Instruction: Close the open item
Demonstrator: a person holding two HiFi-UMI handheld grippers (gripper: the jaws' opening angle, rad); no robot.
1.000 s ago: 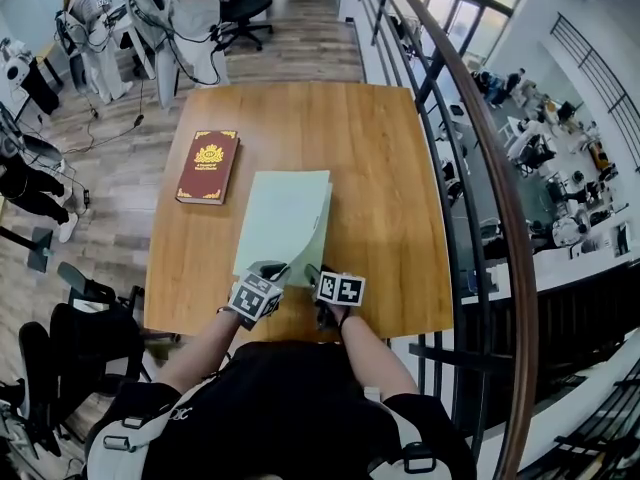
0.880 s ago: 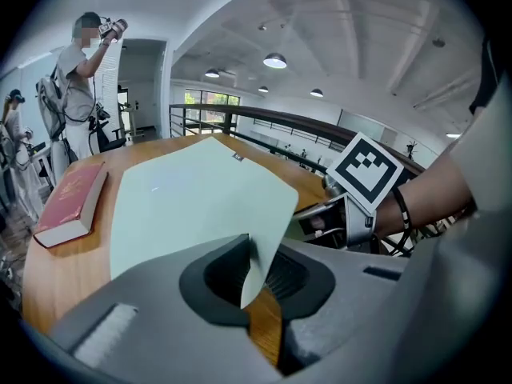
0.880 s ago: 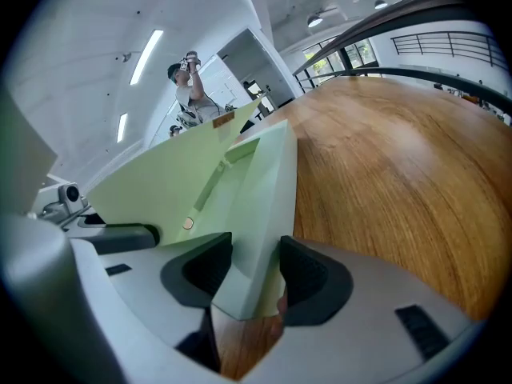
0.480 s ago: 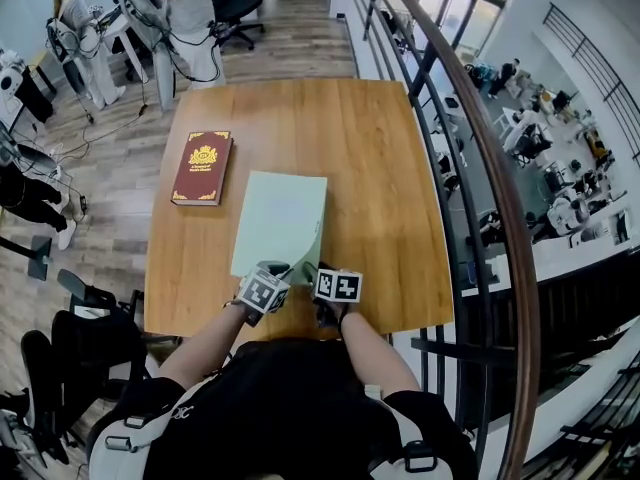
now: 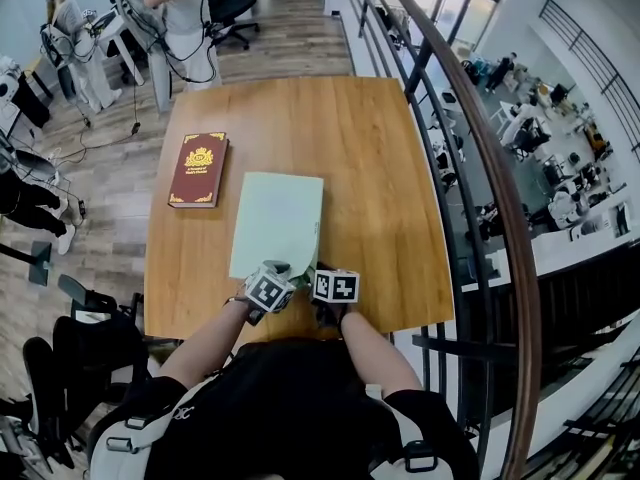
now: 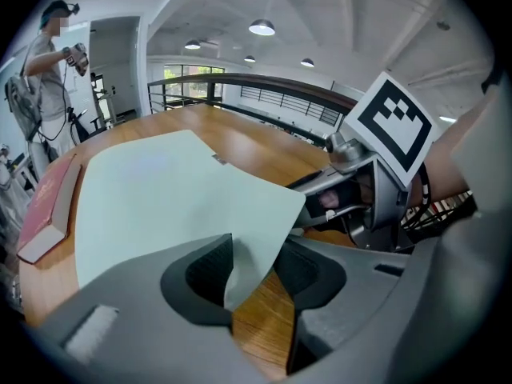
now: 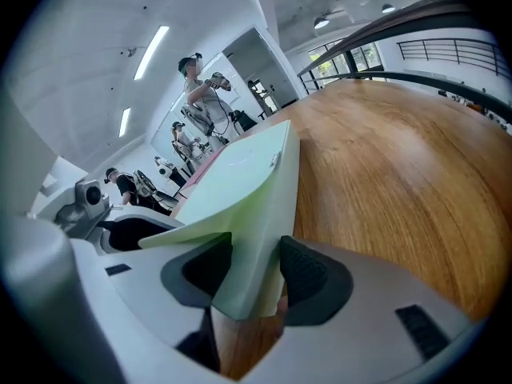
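Pale green folder (image 5: 278, 223) lies on the wooden surface (image 5: 385, 168) in the lower middle of the head view, its long side running up the frame and its near end at the bottom, by the person's body. Its cover is down almost flat. In the right gripper view the near corner of the cover (image 7: 240, 190) still stands a little off the sheets under it.

At that near end sit both tools, side by side. The left hand-held gripper (image 5: 283, 268) has its jaws opening: in its own view the loose corner of the cover (image 6: 240, 262) hangs down between the two dark pads, and the pads do not press on it, so the left hand-held gripper (image 6: 254, 274) is released. The right hand-held gripper (image 5: 315, 268) is clenched on the folder's near corner, with a pad on each side of the stacked edge (image 7: 256, 274). Its marker cube shows at the right of the left gripper view (image 6: 392, 122).

Left of the folder and a little higher in the head view lies a dark red book (image 5: 198, 169) with gold print, apart from it. A dark railing (image 5: 470, 138) curves down the right side past the surface, and people (image 5: 185, 8) stand at the upper left
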